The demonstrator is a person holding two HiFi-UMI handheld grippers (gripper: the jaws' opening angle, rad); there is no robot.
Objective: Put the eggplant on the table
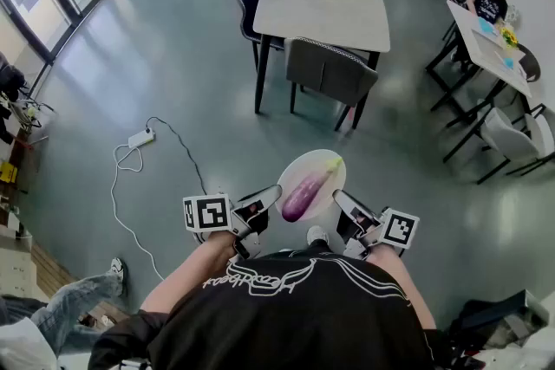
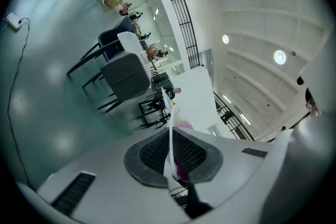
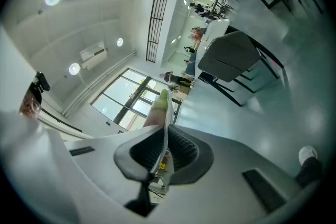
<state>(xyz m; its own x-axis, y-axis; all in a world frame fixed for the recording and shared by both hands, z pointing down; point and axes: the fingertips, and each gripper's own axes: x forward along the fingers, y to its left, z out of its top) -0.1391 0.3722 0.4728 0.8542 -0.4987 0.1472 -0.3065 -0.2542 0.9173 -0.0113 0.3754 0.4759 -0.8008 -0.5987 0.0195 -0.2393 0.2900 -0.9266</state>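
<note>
Left gripper (image 1: 270,194) and right gripper (image 1: 343,200) each clamp the plate (image 1: 297,165) bearing the eggplant (image 1: 305,193).

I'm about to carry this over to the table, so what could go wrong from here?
The eggplant lies loose on the plate, so a tilt could roll it off. The left gripper and right gripper pinch only the plate's thin rim, which might slip. The grey chair stands at the near edge of the table and could block the set-down.

Purple eggplant (image 1: 305,191) lies diagonally on white plate (image 1: 327,197)
</note>
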